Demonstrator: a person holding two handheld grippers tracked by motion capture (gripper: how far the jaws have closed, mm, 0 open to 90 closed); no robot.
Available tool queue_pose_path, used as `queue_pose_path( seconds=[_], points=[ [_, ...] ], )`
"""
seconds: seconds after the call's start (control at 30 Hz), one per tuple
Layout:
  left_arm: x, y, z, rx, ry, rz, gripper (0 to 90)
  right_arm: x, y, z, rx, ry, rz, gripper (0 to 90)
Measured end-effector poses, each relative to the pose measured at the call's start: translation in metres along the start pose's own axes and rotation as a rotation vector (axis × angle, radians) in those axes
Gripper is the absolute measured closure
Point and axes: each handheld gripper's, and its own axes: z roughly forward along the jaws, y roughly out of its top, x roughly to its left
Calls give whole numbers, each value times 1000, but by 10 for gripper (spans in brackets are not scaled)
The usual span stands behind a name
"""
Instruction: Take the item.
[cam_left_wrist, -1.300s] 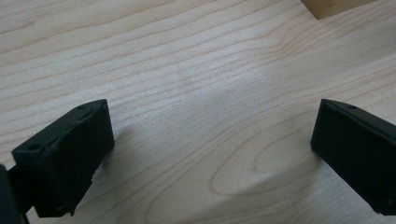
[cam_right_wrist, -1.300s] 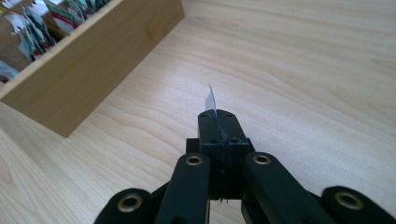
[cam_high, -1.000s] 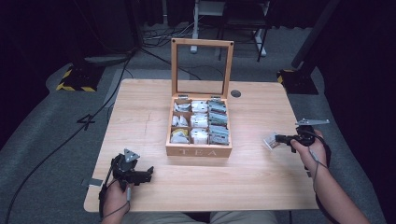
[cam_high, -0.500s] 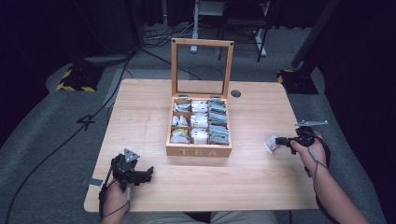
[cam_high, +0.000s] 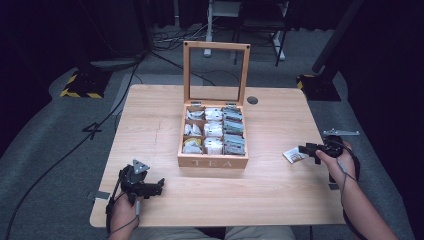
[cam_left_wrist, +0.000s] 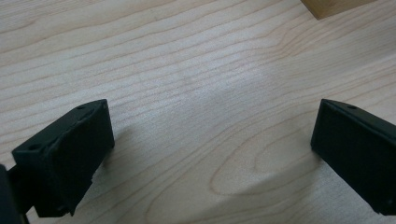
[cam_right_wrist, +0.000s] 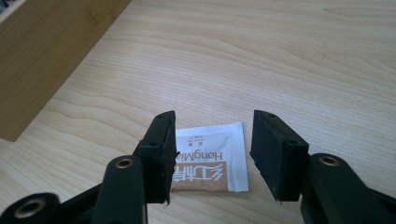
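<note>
Sachet (cam_right_wrist: 215, 158) lies flat on my counter (cam_high: 280, 195) at the right side, well apart from the tea box (cam_high: 213, 140), and my right gripper (cam_right_wrist: 212, 154) stands over it with jaws parted either side, not clamping it. Left gripper (cam_left_wrist: 212, 154) sits low over bare counter near the front left corner, jaws wide apart, holding nothing. Box is mid-counter with lid (cam_high: 216, 72) upright, its compartments full of tea bags.
</note>
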Motion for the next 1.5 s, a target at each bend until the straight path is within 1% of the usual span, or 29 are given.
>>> queue_pose_path(
  seconds=[0.13,0.2,0.4,0.47,0.57,0.67,0.83,0.9,0.97,1.13,1.23,1.3,1.37,1.43,1.5],
  points=[
    [0,0,0,0,0,-1,0,7,2,-11,-27,14,-21,497],
    [0,0,0,0,0,0,0,13,3,-17,-43,29,-46,490],
    [0,0,0,1,2,1,0,37,2,-40,-82,89,-100,476],
    [0,0,-1,3,5,2,0,45,0,-45,-91,107,-121,478],
    [0,0,-1,2,7,1,0,57,-3,-51,-121,131,-148,482],
    [0,0,-1,2,7,1,0,68,-6,-53,-122,160,-170,479],
    [0,0,-1,2,7,1,0,84,-14,-52,-109,196,-202,465],
    [0,0,-1,2,7,1,0,91,-19,-51,-112,234,-206,446],
    [0,0,-1,2,7,1,0,97,-26,-50,-111,267,-222,440],
    [0,0,-1,2,7,1,0,113,-40,-48,-113,271,-274,423],
    [0,0,-1,3,5,1,0,121,-49,-42,-101,292,-297,416],
    [0,0,0,0,3,-1,0,123,-52,-36,-87,314,-299,416],
    [-1,0,0,-1,4,-6,0,124,-53,-30,-73,315,-298,416],
    [-1,0,0,-1,4,-6,0,126,-54,-26,-58,307,-312,416],
    [-1,0,0,-2,3,-5,0,127,-58,-22,-44,306,-312,415]
  ],
)
